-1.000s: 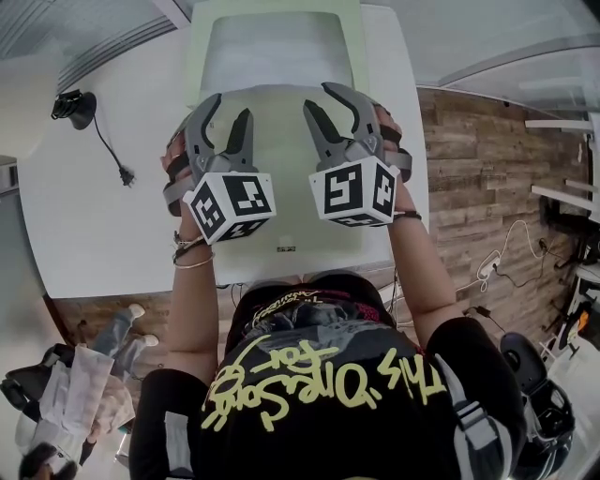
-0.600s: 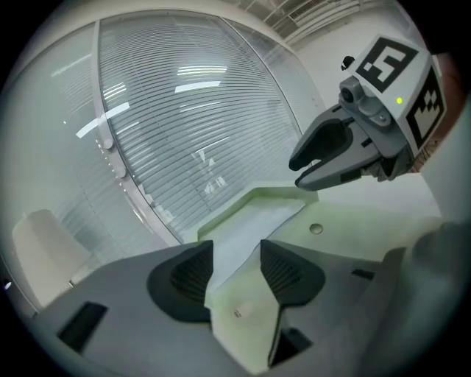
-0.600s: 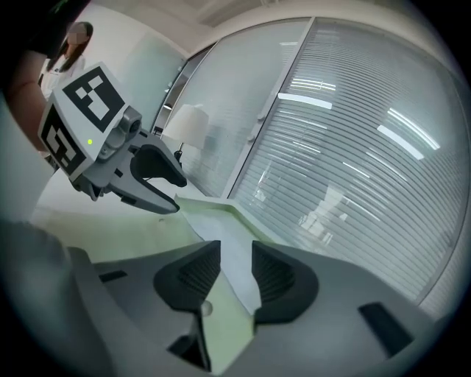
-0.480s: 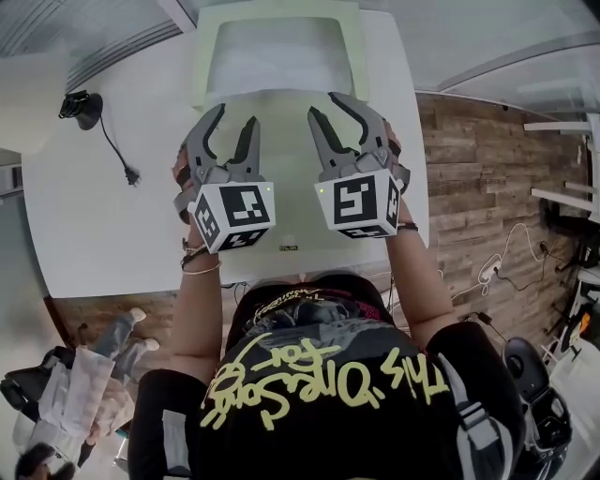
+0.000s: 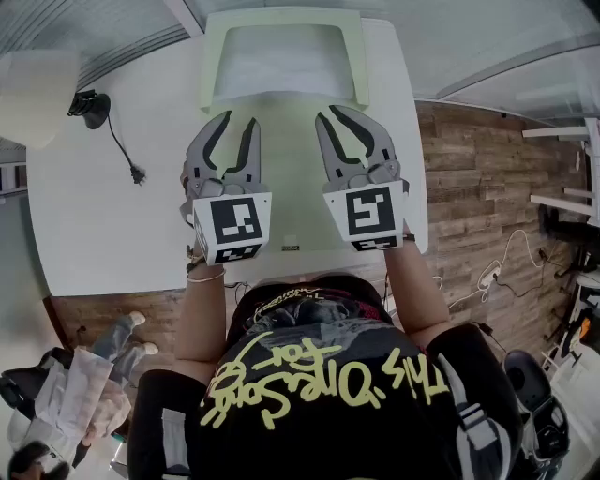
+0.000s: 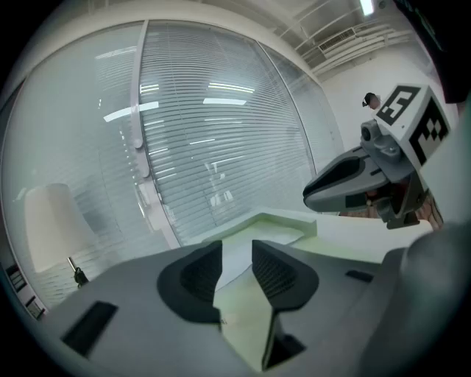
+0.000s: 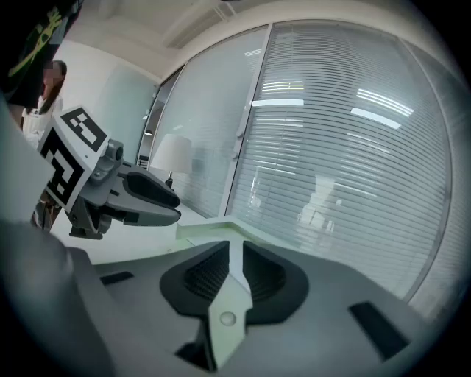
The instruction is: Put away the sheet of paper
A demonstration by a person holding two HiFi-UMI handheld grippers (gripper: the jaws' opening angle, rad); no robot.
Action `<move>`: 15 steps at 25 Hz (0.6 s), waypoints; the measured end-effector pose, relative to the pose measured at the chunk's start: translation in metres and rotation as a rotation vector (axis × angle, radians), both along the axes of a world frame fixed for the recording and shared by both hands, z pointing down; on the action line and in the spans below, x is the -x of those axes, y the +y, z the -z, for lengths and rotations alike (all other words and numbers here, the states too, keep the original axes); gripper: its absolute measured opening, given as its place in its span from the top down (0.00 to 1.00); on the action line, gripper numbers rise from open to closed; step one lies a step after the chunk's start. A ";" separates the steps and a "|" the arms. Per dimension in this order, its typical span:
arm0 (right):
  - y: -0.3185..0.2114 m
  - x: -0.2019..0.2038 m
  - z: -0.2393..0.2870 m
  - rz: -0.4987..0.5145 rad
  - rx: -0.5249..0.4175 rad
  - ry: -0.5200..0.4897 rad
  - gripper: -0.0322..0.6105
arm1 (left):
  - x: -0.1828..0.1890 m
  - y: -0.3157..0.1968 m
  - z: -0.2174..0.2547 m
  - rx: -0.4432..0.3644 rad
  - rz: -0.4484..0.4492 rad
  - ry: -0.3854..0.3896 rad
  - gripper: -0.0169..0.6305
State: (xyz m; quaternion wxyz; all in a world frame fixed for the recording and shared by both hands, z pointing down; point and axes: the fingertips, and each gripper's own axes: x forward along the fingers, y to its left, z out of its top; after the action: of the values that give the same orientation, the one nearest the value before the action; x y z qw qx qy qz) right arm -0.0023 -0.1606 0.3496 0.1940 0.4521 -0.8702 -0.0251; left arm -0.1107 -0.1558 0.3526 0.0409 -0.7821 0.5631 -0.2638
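A pale green sheet [image 5: 286,202] lies flat on the white table [image 5: 112,216], running from its near edge toward a pale green tray [image 5: 281,23] at the far end. My left gripper [image 5: 237,122] and right gripper [image 5: 329,113] hover side by side over the sheet, pointing at the tray. Both sets of jaws have just been closing, the right further than the left. A gap remains in each, and nothing is between the pads. In the left gripper view, the left gripper [image 6: 235,269] shows only the green surface through its gap. The right gripper [image 7: 235,269] shows a narrow slit.
A black plug with a cable [image 5: 91,109] lies at the table's far left, beside a white lampshade [image 5: 37,82]. A glass wall with blinds [image 6: 206,132] stands behind the tray. The table's right edge [image 5: 420,187] drops to wooden floor.
Both grippers have rolled so that their marker cubes face the camera squarely, and have shifted slightly toward the tray. Both jaws have narrowed, the right more so.
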 end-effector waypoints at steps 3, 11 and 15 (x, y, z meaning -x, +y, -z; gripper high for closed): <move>0.004 0.000 0.009 -0.006 -0.001 -0.044 0.88 | 0.000 0.005 0.009 -0.027 -0.001 0.022 0.79; 0.016 -0.001 0.034 -0.005 -0.015 -0.145 0.90 | -0.001 0.021 0.033 -0.081 -0.004 0.146 0.88; 0.024 0.000 0.044 -0.006 -0.034 -0.164 0.91 | 0.000 0.027 0.039 -0.098 -0.012 0.150 0.90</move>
State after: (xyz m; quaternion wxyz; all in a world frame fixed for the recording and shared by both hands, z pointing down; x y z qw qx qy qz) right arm -0.0023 -0.1362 0.3058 0.1142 0.4583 -0.8814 -0.0023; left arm -0.1111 -0.1291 0.3135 0.0382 -0.8000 0.5722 -0.1764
